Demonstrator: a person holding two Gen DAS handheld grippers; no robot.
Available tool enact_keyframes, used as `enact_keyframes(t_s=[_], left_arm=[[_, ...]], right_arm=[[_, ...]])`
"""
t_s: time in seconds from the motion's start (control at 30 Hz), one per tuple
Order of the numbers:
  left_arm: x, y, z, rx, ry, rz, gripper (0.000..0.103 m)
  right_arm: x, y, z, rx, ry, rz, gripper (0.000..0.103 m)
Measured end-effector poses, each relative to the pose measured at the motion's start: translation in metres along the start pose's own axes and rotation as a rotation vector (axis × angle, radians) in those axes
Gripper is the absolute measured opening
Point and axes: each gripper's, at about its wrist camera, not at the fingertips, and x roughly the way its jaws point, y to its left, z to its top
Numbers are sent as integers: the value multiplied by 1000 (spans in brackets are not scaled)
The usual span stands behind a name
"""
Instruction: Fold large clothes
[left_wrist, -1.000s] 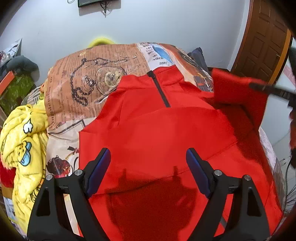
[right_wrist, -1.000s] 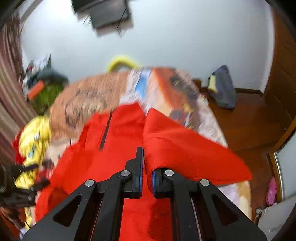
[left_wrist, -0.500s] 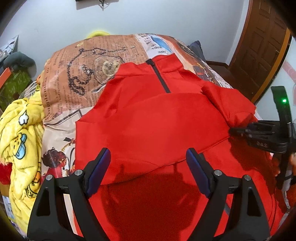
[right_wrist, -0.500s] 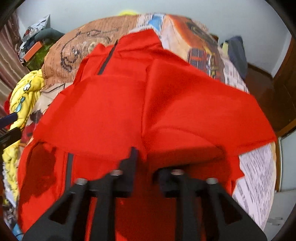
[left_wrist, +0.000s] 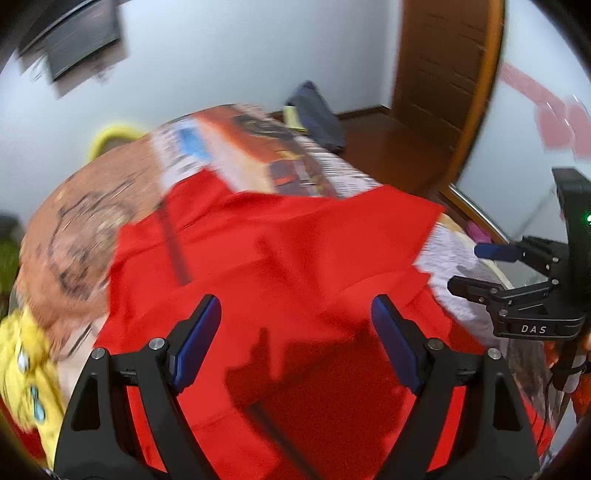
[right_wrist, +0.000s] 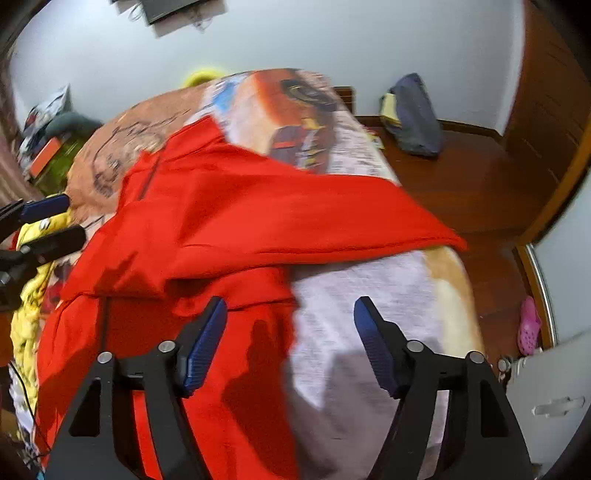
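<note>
Red garment (left_wrist: 280, 266): spread over the bed, filling the centre and lower half of the left wrist view; dark zip near its upper left; one sleeve (right_wrist: 295, 218) folded across the body, its end reaching the right edge of the bed in the right wrist view.
Bed (right_wrist: 373, 295): covered in a printed sheet, bare at centre right of the right wrist view.
Left tongs (left_wrist: 295, 321): jaws wide apart, nothing between them, hanging above the lower part of the garment.
Right tongs (right_wrist: 290, 325): jaws opening, empty, above the garment's right edge and the bare sheet; also seen at the right edge of the left wrist view.
Yellow blanket (left_wrist: 26, 369): bunched at lower left of the left wrist view.
Wooden door (left_wrist: 443, 74): upper right.
Dark bag (right_wrist: 413, 114): on the floor against the wall, upper right of the right wrist view.
</note>
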Motion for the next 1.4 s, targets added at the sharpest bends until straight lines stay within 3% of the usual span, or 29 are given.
enact_keyframes(t_s=[0.33, 0.53, 0.57, 0.63, 0.7, 0.77, 0.97, 1.13, 1.27, 1.4], left_arm=[[104, -91, 39, 175, 161, -127, 81], [139, -112, 38, 264, 171, -52, 48], [141, -110, 39, 254, 164, -40, 39], [142, -104, 43, 210, 163, -61, 33], [139, -94, 49, 154, 160, -85, 13], [132, -81, 58, 86, 149, -102, 7], [69, -43, 79, -42, -6, -95, 5], [1, 1, 73, -126, -136, -60, 5], [-27, 40, 43, -208, -151, -20, 5], [-21, 76, -6, -248, -57, 41, 6]], right_arm=[[11, -58, -9, 107, -4, -64, 69], [20, -75, -17, 138, 23, -61, 69], [22, -75, -17, 136, 27, -62, 69], [22, -74, -19, 129, 28, -64, 69], [22, -73, -19, 129, 26, -62, 69], [21, -71, -18, 128, 29, -61, 69], [9, -56, -11, 90, 4, -50, 69], [0, -39, -5, 66, -13, -31, 69], [-1, -20, -3, 51, -15, 4, 69], [3, -1, -4, 19, -2, 23, 69]])
